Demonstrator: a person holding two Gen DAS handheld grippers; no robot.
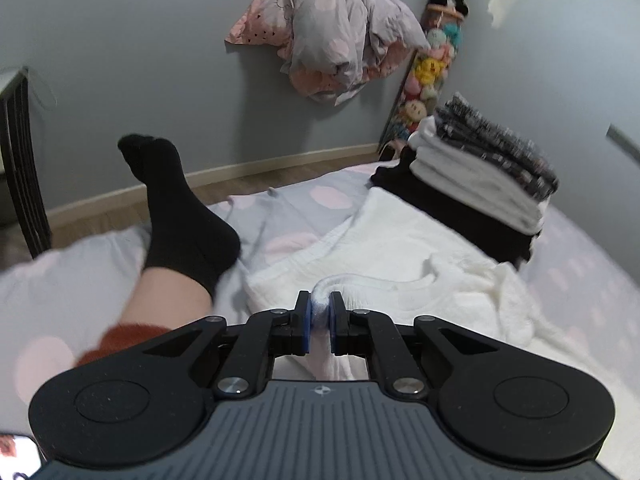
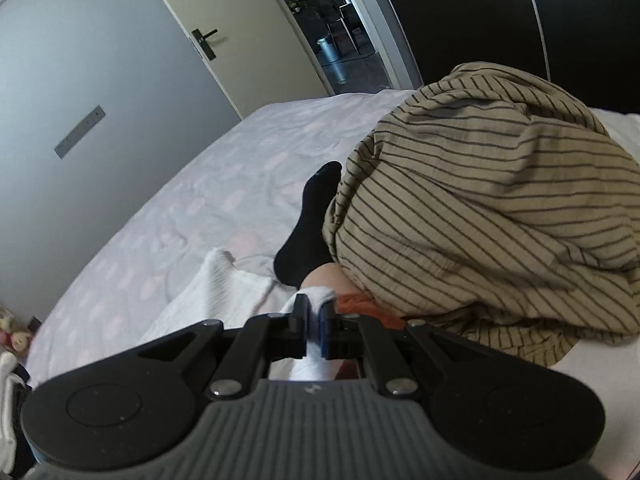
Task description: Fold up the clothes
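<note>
White knit garment (image 1: 400,248) is pinched in both of your tools: the left gripper (image 1: 320,320) has its fingers (image 1: 303,316) closed tight on a bunched bit of the cloth's near edge, and the right gripper (image 2: 315,326) has its fingers (image 2: 327,328) clamped just as narrowly on another white fold (image 2: 316,294). You seem to be holding two points of one edge so the cloth can be stretched flat or carried over in a fold; whether they are corners, the pictures do not show.

Outward from the left fingers, the garment spreads rumpled across the bed (image 1: 280,208), its far part reaching toward the folded stack (image 1: 480,168): patterned dark pieces on top, white ones under them, a black layer at the bottom. That stack looks like the place for finished items, so keep your swing clear of it.

Beside the right fingers lies a striped tan garment (image 2: 480,208), heaped and unfolded, probably waiting its turn. Your socked foot (image 1: 176,208) rests on the bed close to the cloth's left side; mind it does not trap the fabric. No basket or bin is visible in either view.
</note>
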